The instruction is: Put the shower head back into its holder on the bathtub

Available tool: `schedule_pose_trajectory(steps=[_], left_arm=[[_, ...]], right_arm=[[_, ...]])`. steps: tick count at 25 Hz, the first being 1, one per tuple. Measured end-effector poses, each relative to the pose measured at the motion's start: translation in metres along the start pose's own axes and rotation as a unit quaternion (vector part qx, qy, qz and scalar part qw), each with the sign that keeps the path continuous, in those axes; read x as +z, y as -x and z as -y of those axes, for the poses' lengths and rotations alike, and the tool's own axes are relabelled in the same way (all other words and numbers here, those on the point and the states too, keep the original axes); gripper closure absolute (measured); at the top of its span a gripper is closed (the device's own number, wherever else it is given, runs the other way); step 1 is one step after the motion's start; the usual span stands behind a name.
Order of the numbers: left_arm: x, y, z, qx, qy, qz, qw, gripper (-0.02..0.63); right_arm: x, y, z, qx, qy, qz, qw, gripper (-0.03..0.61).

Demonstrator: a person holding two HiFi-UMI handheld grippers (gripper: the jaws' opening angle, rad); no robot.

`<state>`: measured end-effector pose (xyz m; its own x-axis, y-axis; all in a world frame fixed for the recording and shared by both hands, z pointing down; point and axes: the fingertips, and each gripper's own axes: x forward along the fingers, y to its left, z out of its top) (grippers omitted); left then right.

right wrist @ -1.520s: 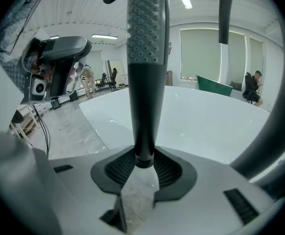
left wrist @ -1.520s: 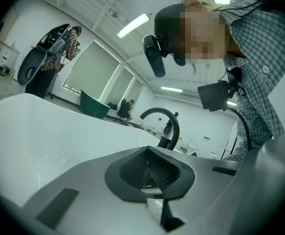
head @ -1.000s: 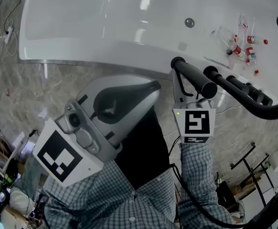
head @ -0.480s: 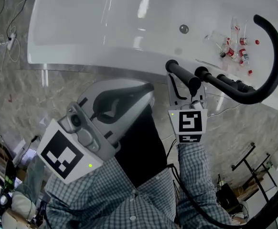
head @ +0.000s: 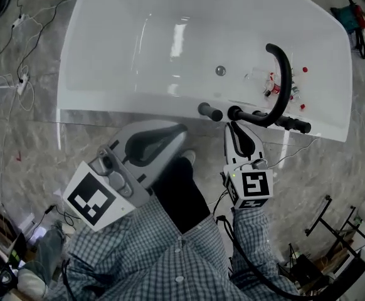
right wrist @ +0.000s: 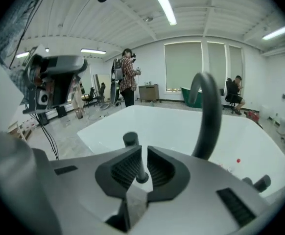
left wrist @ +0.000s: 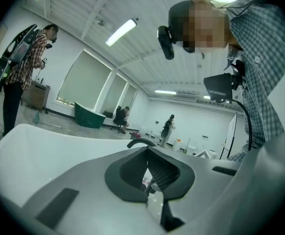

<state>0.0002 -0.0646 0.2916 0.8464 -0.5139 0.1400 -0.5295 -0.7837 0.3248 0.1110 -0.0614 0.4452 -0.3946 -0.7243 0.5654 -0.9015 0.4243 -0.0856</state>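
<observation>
a second ago the right gripper [head: 234, 130] had its jaws around the black shower head [head: 210, 111]. now its tips hang just short of the fittings [head: 264, 119] on the rim of the bathtub [head: 107, 55]. the whole tub looks smaller in the head view, so both hands have lifted away.

the shower head stands by itself at the near rim, left of the curved spout [head: 283, 68]. it seems seated in its holder (the socket itself is too small to make out).

in the right gripper view the 2 jaws are closing, down to a narrow slit. the shower head shows through that slit, but the pads do not press on it. the left gripper [head: 180, 130] is held off to the left, short of the tub, with its jaws together at the tips and nothing in them.

my reading: the release has happened and the task looks done. only a check that the head sits straight is left.
</observation>
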Motion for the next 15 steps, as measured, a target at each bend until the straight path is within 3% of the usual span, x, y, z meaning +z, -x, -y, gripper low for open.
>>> schedule_pose_trajectory(steps=[10,15], left_arm=[[0.095,0.029,0.041,0.003,-0.048,0.035,0.9982,0.606],[0.128,0.041,0.060,0.003,-0.069,0.056,0.9960,0.606]], right_arm=[[0.136,0.112,0.005,-0.008,-0.070,0.139,0.988,0.543],[0.175,0.155,0.000,-0.011,-0.023,0.172,0.985,0.545]])
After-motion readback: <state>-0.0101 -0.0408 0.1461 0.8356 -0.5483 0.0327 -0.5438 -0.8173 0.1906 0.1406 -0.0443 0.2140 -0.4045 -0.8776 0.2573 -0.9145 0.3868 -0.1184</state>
